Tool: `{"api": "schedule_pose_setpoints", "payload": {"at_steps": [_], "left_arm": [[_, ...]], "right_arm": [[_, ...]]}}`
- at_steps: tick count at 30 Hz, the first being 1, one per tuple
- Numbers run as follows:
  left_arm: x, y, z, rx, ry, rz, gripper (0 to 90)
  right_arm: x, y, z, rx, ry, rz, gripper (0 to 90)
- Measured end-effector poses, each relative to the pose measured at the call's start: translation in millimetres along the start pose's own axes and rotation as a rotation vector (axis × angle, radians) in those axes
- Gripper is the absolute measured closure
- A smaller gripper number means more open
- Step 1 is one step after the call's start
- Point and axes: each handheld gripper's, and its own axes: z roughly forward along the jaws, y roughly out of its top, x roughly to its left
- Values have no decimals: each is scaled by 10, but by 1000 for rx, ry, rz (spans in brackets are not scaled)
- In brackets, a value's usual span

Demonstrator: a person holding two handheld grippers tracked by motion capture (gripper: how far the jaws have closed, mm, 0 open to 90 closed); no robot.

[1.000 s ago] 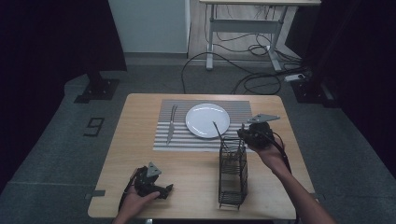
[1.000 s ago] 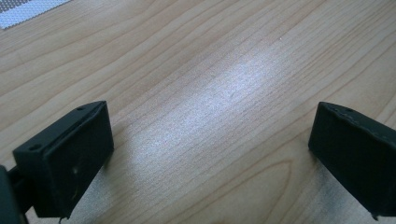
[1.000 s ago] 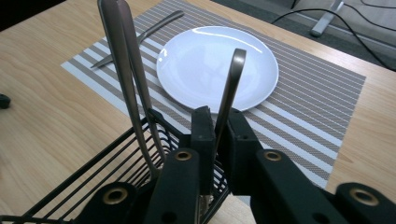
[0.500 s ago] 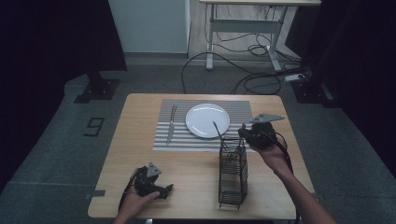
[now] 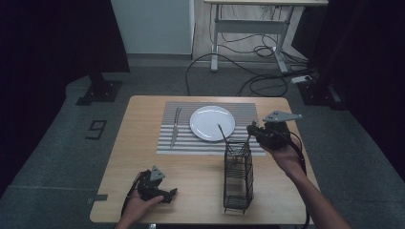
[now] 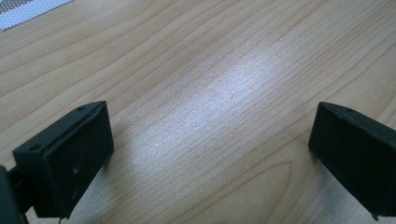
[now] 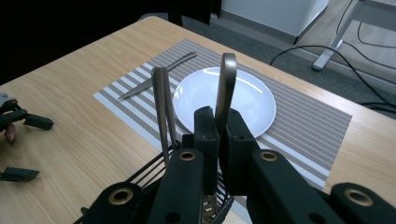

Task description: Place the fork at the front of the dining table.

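Utensil handle (image 7: 227, 86) in right claw (image 7: 219, 126)

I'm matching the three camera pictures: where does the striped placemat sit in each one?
High view: placemat at table centre, under the plate.
Left gripper view: its corner at the top left edge.
Right gripper view: across the middle, behind the right claw and its utensil.
Shared landmark: the wooden table.
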Motion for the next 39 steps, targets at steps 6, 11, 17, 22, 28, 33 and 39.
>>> {"api": "schedule_pose_setpoints", "payload": {"at_steps": [6,11,17,22,28,33,39], "left_arm": [[0,0,0,0,0,0,0],[1,0,0,0,0,1,0],[0,0,0,0,-1,-1,0],[1,0,0,1,-1,1,0],[0,0,0,1,0,0,0],[0,0,0,1,-1,0,0],[1,1,1,0,-1,-1,0]], "right_arm": [[4,75,-127,-26,-4,-6,859],[-42,90,-206,-39,-4,8,859],[-134,153,-371,-57,-6,26,860],[-180,202,-483,-72,-14,30,859],[-257,235,-624,-89,-34,38,860],[-335,212,-696,-95,-52,49,860],[-419,158,-742,-99,-65,67,860]]}}
